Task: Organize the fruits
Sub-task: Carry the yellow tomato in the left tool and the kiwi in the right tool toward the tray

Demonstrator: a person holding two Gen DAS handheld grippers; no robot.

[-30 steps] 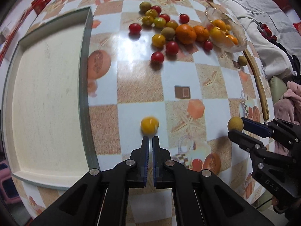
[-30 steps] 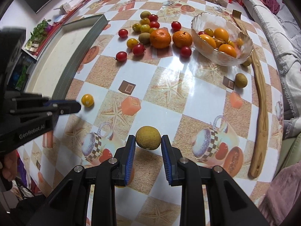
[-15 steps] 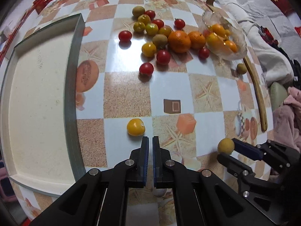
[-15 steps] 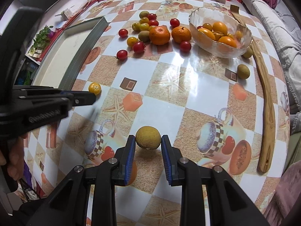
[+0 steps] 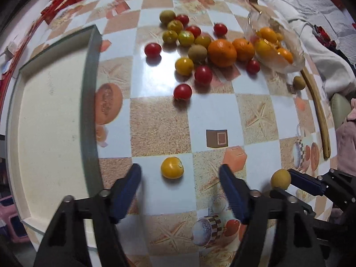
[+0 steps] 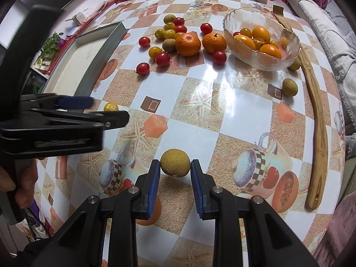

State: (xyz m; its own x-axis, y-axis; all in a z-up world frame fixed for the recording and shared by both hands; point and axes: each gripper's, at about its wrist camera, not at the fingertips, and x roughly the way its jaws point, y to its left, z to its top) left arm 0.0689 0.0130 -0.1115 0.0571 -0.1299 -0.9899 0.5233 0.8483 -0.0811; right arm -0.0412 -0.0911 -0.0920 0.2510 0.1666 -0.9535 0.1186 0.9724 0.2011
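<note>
half a second earlier the left gripper (image 5: 180, 178) had its blue pads pressed together; by this moment they had swung wide apart, and the yellow cherry tomato (image 5: 172, 167) sat on the table (image 5: 160, 122) just ahead of the gap, roughly midway between the two pads and touching neither. the right gripper (image 6: 175, 173) had not changed its hold: it was clamped on a tan round fruit (image 6: 175, 162), lifted clear of the table, a shadow showing under it.

the tomato looked light, smooth-skinned and soft, so it would likely roll or squirt out if pinched off-centre, and bruise or split if squeezed hard. the best hold seemed to be across its widest middle, pads on opposite sides, closed gently. it lay near the raised edge of the pale tray (image 5: 91, 111), well apart from the loose pile of tomatoes and oranges (image 5: 222, 53) by the glass bowl (image 6: 262, 63). the tan fruit looked firmer and rough-skinned, less apt to slip.
</note>
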